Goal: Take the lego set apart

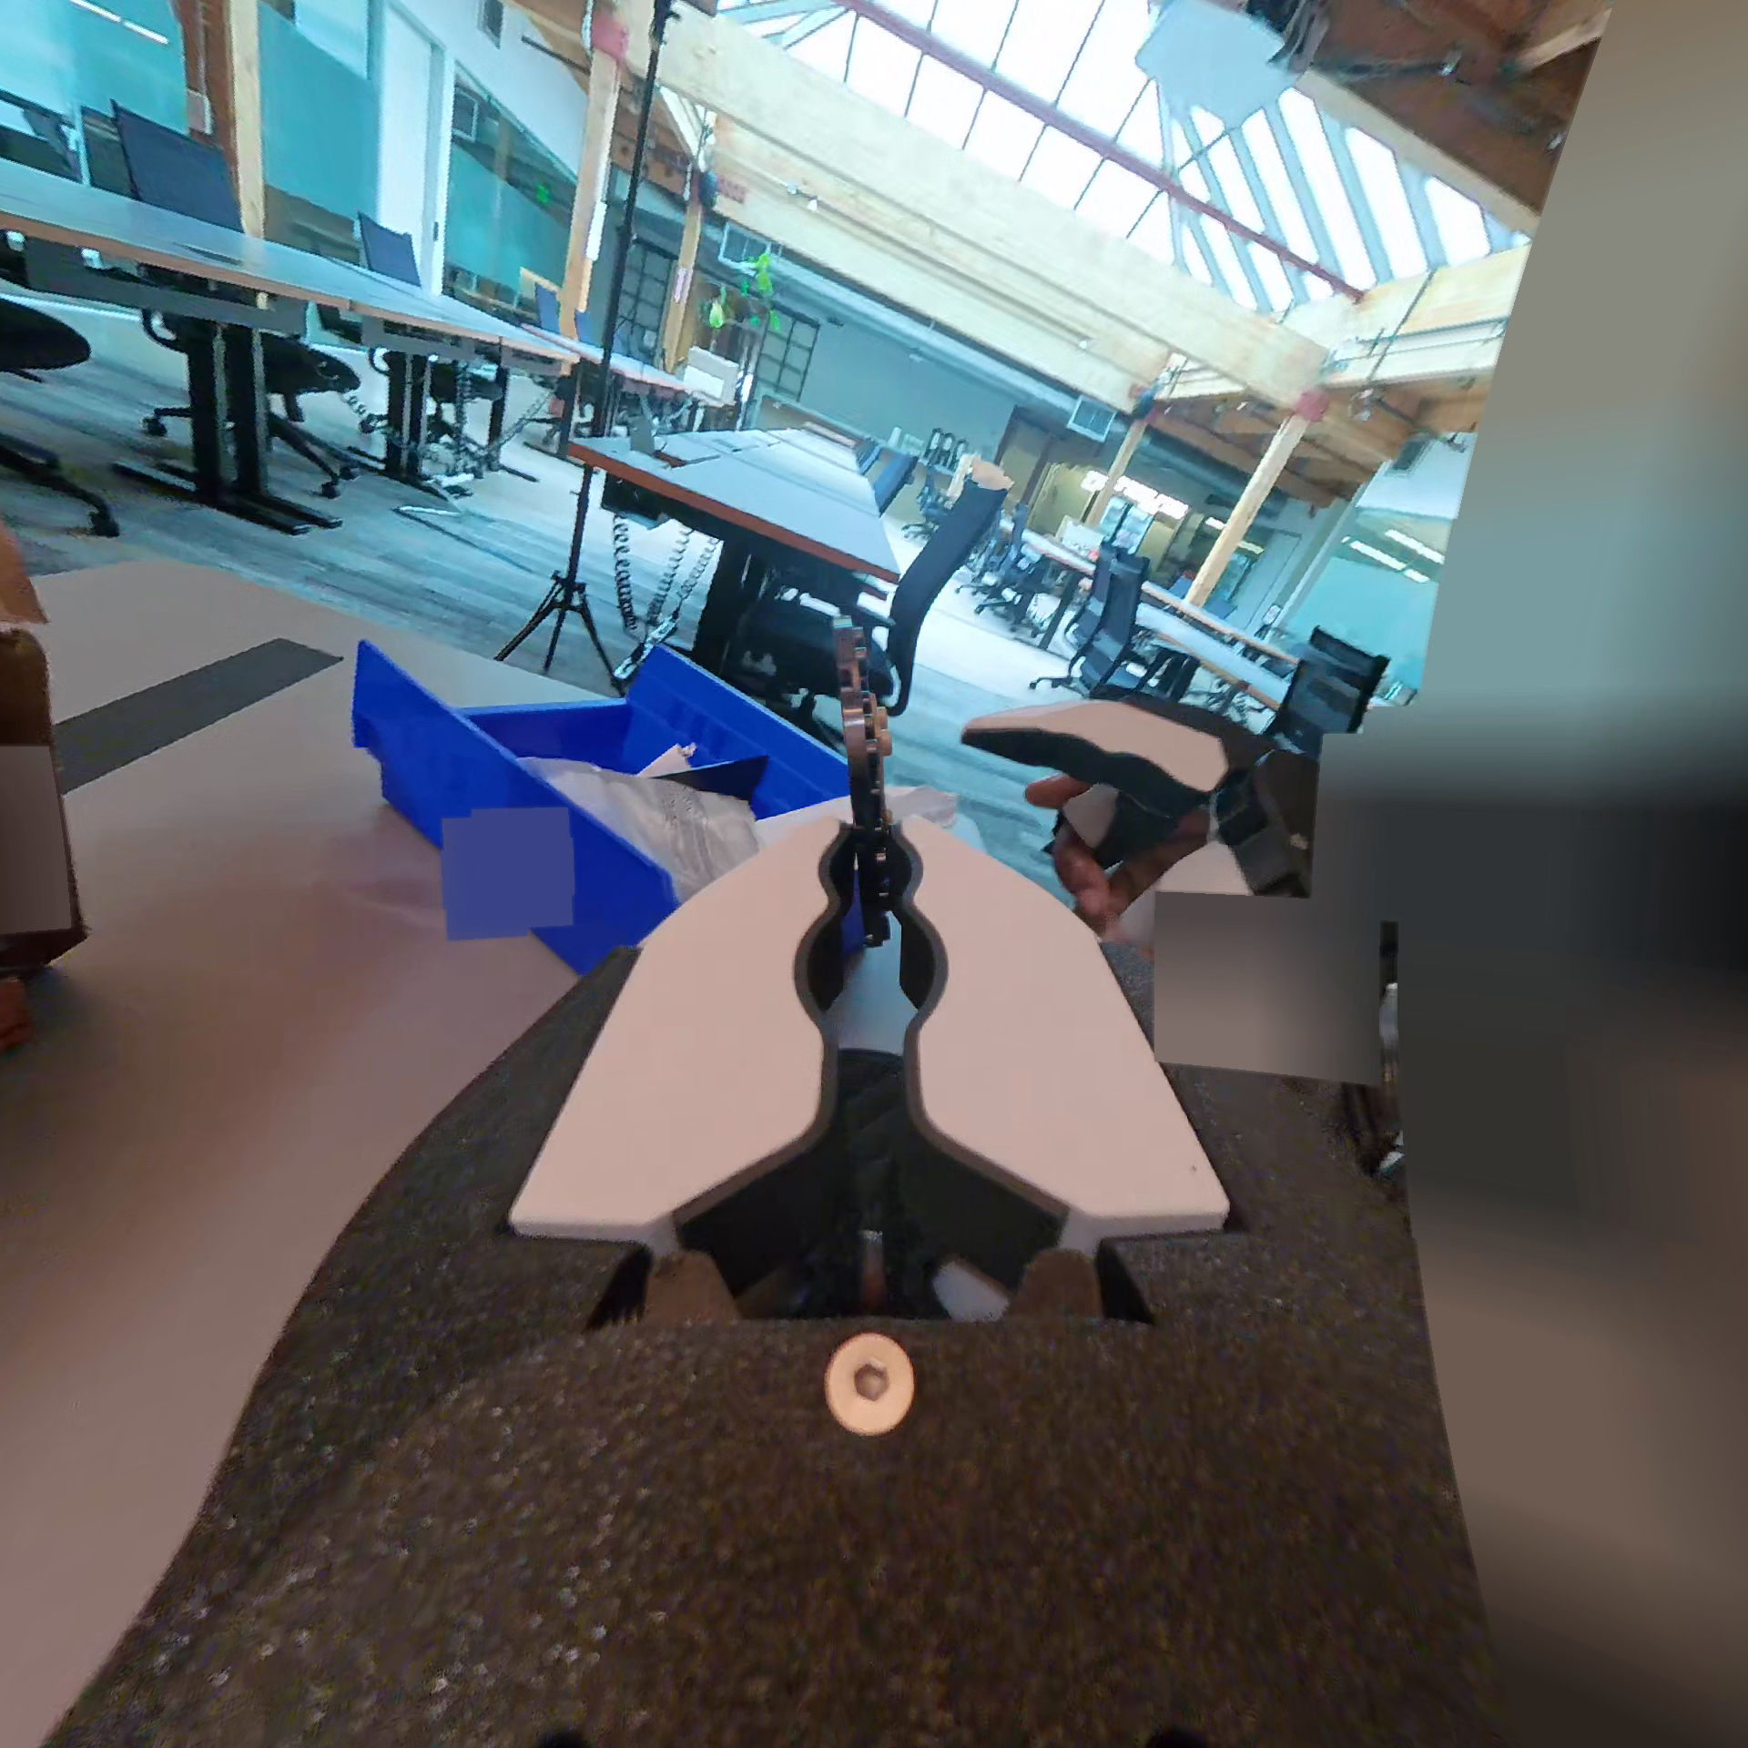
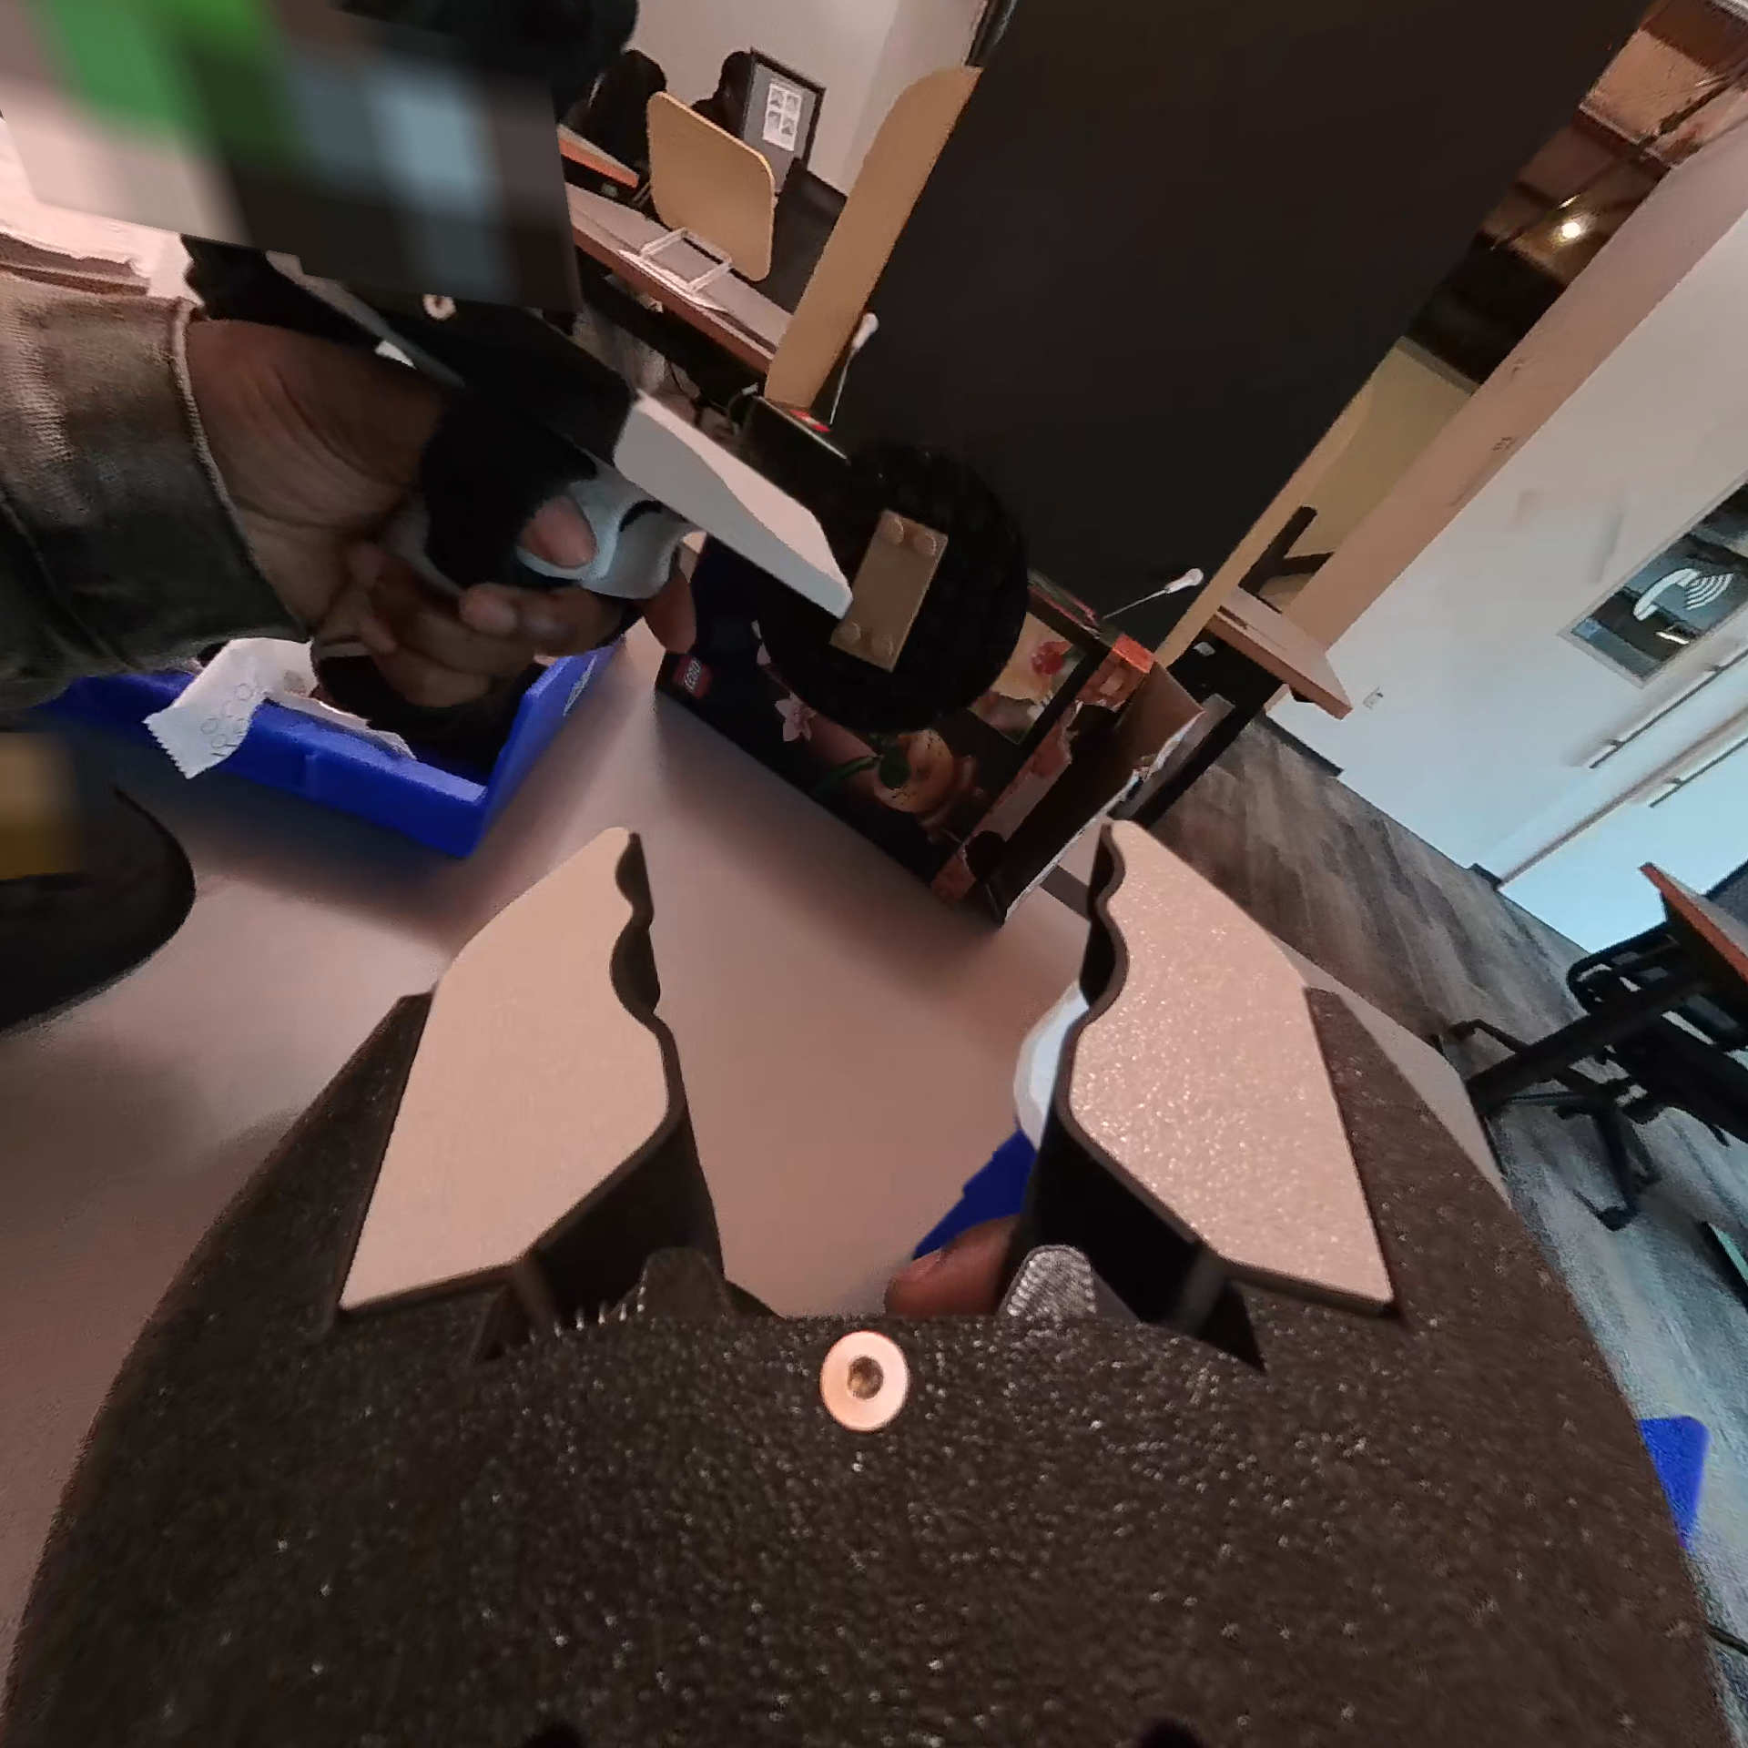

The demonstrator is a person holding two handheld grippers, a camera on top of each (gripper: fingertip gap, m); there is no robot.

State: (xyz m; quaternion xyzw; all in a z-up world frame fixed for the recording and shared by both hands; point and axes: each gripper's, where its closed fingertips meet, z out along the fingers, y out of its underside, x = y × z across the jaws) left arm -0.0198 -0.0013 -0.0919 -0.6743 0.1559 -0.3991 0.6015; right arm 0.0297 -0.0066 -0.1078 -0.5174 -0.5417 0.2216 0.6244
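My left gripper (image 1: 865, 837) is shut on a black round lego disc (image 1: 863, 728), seen edge-on and held upright above the table. In the right wrist view the left gripper (image 2: 837, 591) holds that disc (image 2: 974, 558) in the air, with a tan studded plate (image 2: 894, 591) stuck on its face. My right gripper (image 2: 870, 847) is open and empty, low over the grey table (image 2: 804, 993), below and apart from the disc. It also shows in the left wrist view (image 1: 1026, 766), to the right of the disc.
A blue bin (image 1: 530, 757) with plastic bags stands on the table behind the left gripper; it also shows in the right wrist view (image 2: 378, 785). The dark lego box (image 2: 908, 766) stands near the table's far edge. A cardboard box (image 1: 28, 851) sits at the left. The left gripper's tips are roughly 6 cm from the right gripper's.
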